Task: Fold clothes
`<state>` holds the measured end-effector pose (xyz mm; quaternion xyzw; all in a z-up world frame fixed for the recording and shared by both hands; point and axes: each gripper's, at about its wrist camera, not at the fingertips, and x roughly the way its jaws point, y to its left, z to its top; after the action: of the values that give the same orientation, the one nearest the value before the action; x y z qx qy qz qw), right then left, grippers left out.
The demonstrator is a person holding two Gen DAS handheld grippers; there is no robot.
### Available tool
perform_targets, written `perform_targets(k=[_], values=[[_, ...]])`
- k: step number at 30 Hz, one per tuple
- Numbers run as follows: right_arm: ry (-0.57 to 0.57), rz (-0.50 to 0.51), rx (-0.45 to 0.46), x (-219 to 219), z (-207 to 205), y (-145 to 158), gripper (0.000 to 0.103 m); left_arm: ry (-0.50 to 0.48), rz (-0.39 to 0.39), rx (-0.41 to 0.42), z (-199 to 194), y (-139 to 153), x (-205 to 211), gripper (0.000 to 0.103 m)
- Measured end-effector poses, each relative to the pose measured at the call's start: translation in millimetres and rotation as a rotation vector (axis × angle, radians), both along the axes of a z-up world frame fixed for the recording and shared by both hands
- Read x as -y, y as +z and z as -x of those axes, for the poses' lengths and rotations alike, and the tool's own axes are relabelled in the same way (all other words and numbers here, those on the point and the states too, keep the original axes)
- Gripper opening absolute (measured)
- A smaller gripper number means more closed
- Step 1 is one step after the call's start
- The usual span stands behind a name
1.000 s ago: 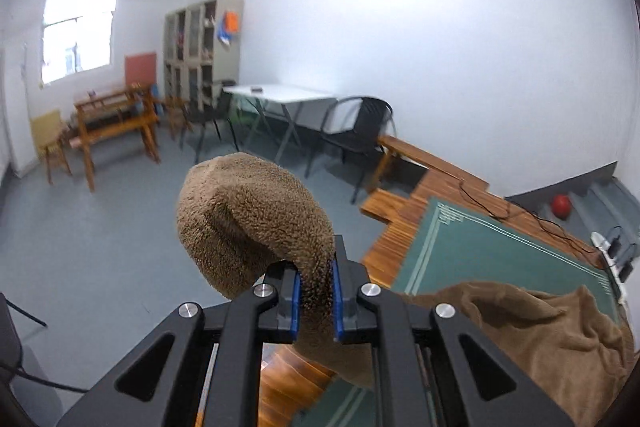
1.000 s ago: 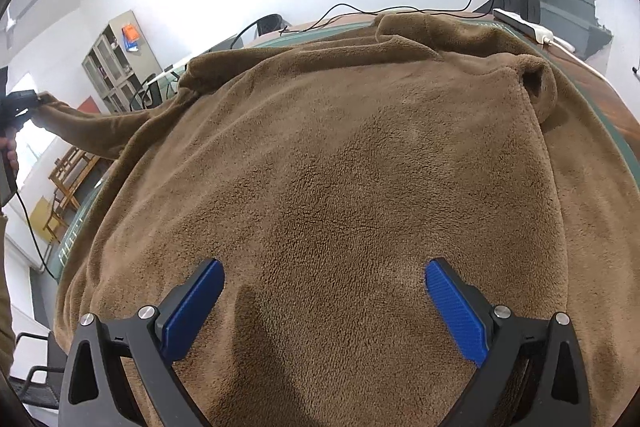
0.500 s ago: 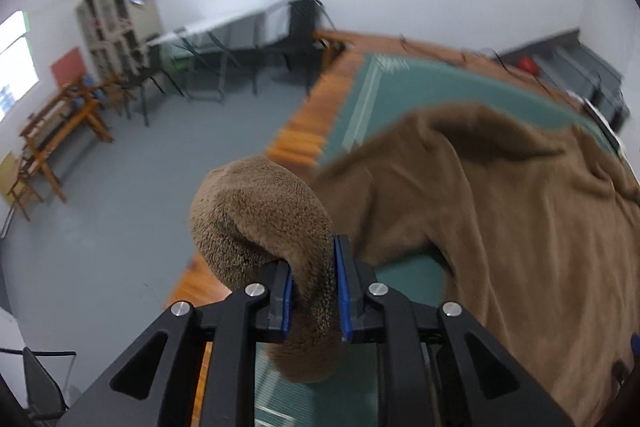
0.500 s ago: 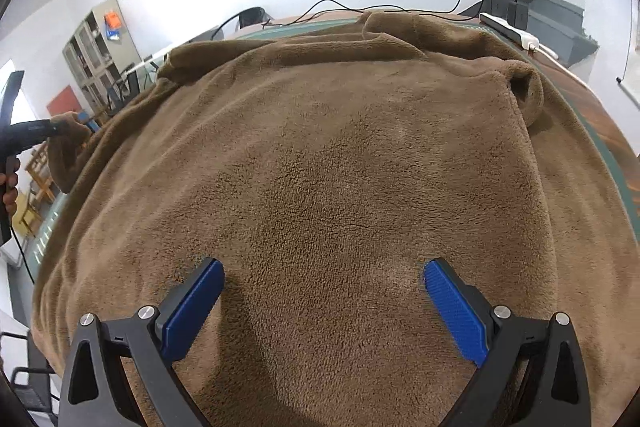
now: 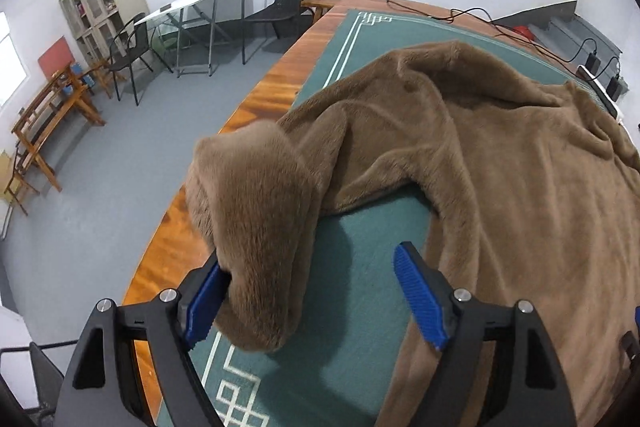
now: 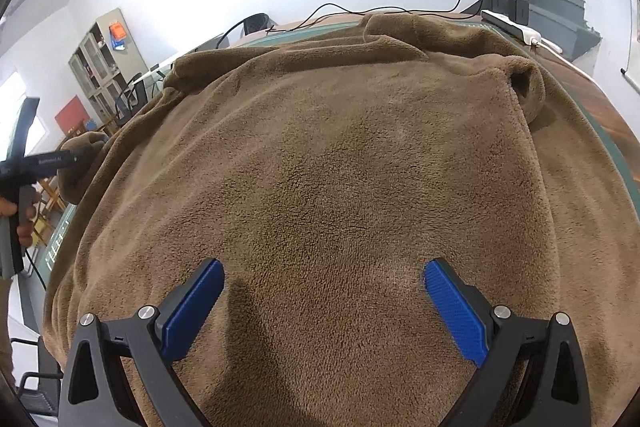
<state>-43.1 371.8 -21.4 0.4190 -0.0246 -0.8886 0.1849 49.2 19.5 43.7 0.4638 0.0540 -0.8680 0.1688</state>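
A brown fleece garment lies spread on the green mat; in the right wrist view it fills most of the frame. My left gripper is open, low over the mat. The garment's sleeve end hangs between its jaws, resting against the left finger. My right gripper is open, just above the garment's body, empty. The left gripper shows at the far left of the right wrist view.
The mat lies on a wooden table whose left edge drops to a grey floor. Black cables and a power strip sit at the far end. Chairs, a folding table and a cabinet stand beyond.
My left gripper has carried the sleeve in over the mat, lowered, and opened, letting go of the sleeve end. My right gripper has stayed open over the garment.
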Motion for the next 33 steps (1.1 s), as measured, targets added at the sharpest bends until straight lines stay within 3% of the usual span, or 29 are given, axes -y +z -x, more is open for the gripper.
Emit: perform_targets(k=[7,9,14,18,21,27,31,33], values=[[0.0,-0.013,0.0,2,-1,0,0.102,0.036,-0.074,-0.011,-21,-3,31,0.084],[0.0,-0.015,0.0,1,0,0,0.102,0.05,-0.155,-0.033,-20,-3,43,0.084],[-0.003,-0.032,0.001,4,-1,0,0.102,0.012,-0.461,-0.125,-6,5,54,0.084],[-0.004,-0.049,0.0,6,-1,0,0.102,-0.045,-0.568,-0.11,22,4,37,0.084],[-0.004,-0.044,0.0,5,-1,0,0.102,-0.038,-0.605,-0.065,47,-5,28,0.084],[-0.005,-0.041,0.0,5,-2,0,0.102,0.071,-0.57,-0.038,100,-27,35,0.084],[-0.004,-0.037,0.0,5,-3,0,0.102,0.113,-0.42,-0.027,128,-33,38,0.084],[-0.005,-0.033,0.0,4,-3,0,0.102,0.127,-0.244,-0.017,141,-33,36,0.084]])
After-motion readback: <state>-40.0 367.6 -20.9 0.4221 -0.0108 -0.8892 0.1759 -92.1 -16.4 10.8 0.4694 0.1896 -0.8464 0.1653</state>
